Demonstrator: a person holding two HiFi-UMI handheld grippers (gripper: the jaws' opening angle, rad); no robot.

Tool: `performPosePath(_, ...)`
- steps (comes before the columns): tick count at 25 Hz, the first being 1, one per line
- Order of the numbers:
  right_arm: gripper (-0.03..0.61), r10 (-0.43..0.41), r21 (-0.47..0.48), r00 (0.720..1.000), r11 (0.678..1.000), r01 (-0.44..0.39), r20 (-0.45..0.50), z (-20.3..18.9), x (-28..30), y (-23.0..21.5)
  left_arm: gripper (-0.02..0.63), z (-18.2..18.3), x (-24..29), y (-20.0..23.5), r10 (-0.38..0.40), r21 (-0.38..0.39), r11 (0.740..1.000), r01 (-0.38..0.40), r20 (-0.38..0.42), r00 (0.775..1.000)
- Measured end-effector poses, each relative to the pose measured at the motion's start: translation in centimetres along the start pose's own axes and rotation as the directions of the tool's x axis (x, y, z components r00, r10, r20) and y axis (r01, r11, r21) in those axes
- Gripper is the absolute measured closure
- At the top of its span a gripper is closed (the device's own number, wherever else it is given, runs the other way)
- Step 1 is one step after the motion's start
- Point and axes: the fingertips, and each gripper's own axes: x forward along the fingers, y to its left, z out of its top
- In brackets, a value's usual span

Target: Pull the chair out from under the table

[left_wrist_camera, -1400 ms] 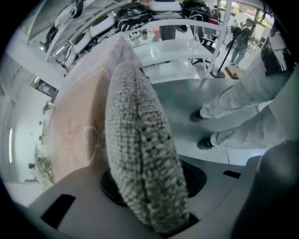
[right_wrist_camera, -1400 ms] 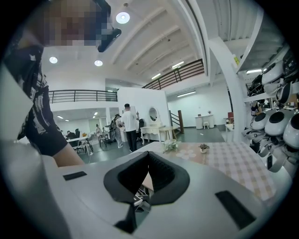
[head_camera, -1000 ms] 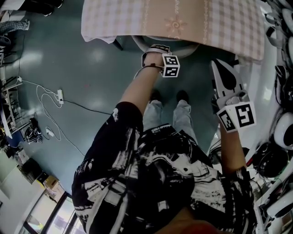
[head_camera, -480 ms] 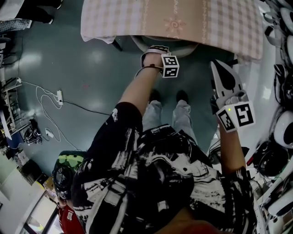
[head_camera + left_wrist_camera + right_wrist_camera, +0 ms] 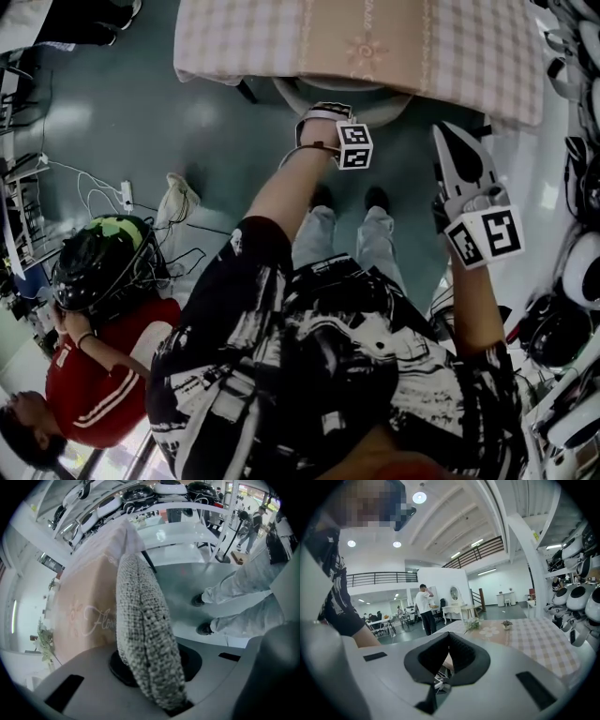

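Observation:
The chair [image 5: 342, 95] is tucked under the table [image 5: 244, 42], which wears a checked cloth; only the chair's curved pale back rim shows past the table edge. My left gripper [image 5: 324, 112] points steeply down and is shut on that rim. In the left gripper view the woven grey chair back [image 5: 140, 620] runs up from between the jaws of the left gripper [image 5: 157, 686], with the tablecloth [image 5: 86, 611] just behind. My right gripper [image 5: 457, 155] hangs in the air to the right of the chair, shut and holding nothing. In the right gripper view the right gripper [image 5: 449, 658] faces over the tabletop [image 5: 534, 639].
A crouching person in a red top [image 5: 98, 394] with a dark helmet [image 5: 98, 262] is at the lower left. Cables and a power strip [image 5: 125, 195] lie on the floor there. White and black robot parts [image 5: 579, 267] line the right side. My own feet [image 5: 375, 199] stand behind the chair.
A person in a red top with a helmet has come into the lower left of the head view. Both grippers have stayed about where they were.

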Motion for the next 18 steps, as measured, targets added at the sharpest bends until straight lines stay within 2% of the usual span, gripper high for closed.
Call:
performPosePath(11,0.58,0.019,-0.016,1.0,1.0,-0.019,0.012,0.6,-0.2,2.8,0.569,-0.3,-1.2,-4.6,-0.006,0.017,1.0,0.006,0.007,1.0)
performPosePath(18,0.58,0.007,-0.025,1.0,1.0,-0.006,0.026,0.7,-0.9,6.2,0.569,0.0,-2.2,-8.0,-0.013,0.01,1.0,0.013,0.008,1.0)
